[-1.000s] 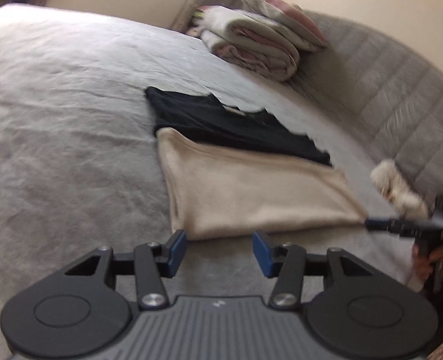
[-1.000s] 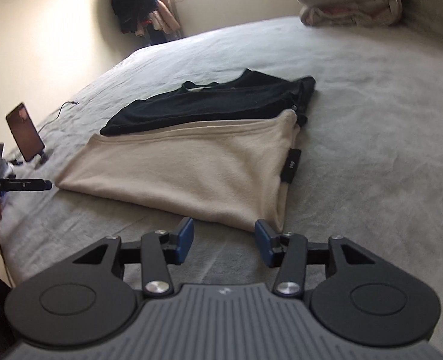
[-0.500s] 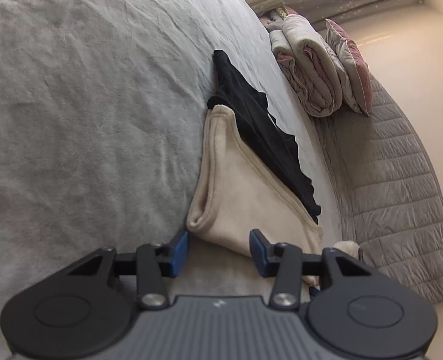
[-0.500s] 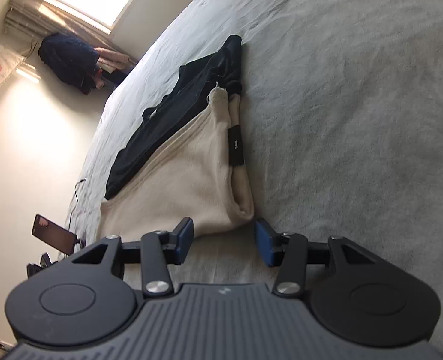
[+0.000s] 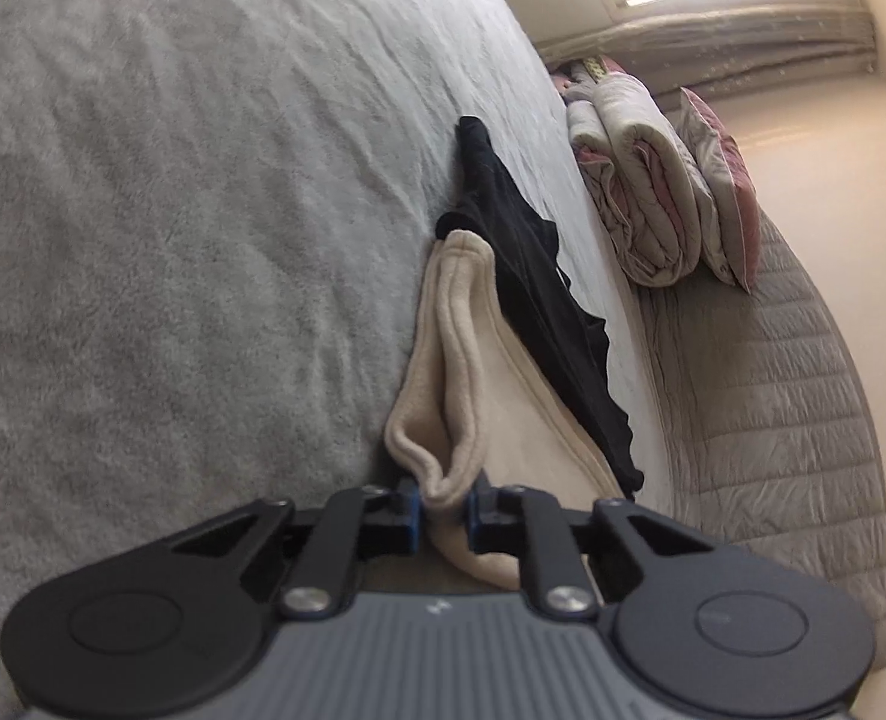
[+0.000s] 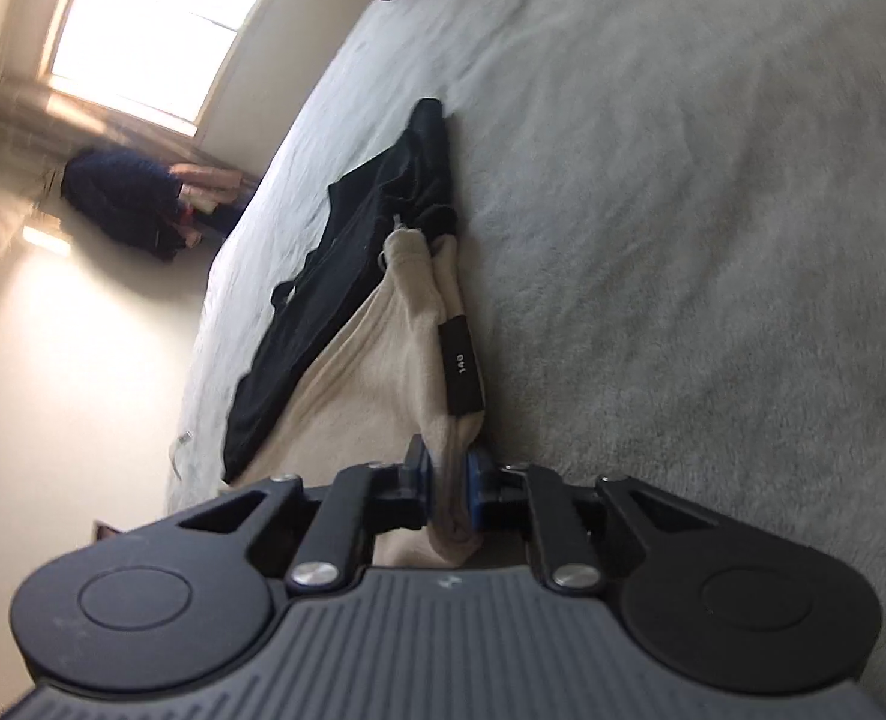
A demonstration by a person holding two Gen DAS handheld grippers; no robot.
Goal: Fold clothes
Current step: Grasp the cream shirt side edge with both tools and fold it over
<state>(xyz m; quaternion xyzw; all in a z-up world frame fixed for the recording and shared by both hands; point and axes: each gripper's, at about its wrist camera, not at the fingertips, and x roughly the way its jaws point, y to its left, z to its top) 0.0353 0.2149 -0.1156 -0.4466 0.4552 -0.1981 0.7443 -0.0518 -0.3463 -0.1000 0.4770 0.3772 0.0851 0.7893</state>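
Observation:
A beige fleece garment lies folded on the grey bed cover, with a black garment lying beside it on its far side. My left gripper is shut on one near corner of the beige garment. My right gripper is shut on the other near corner, at the end of the garment with the black size tag. The black garment shows beyond it. Both views are tilted sideways.
A stack of folded quilts and a pillow sits at the head of the bed by the padded headboard. Dark clothes hang below a bright window. The bed cover stretches wide on both sides.
Both grippers have moved in onto the near corners of the beige garment and shut on them. The corners now bunch between the pads. Both views have rolled further sideways.

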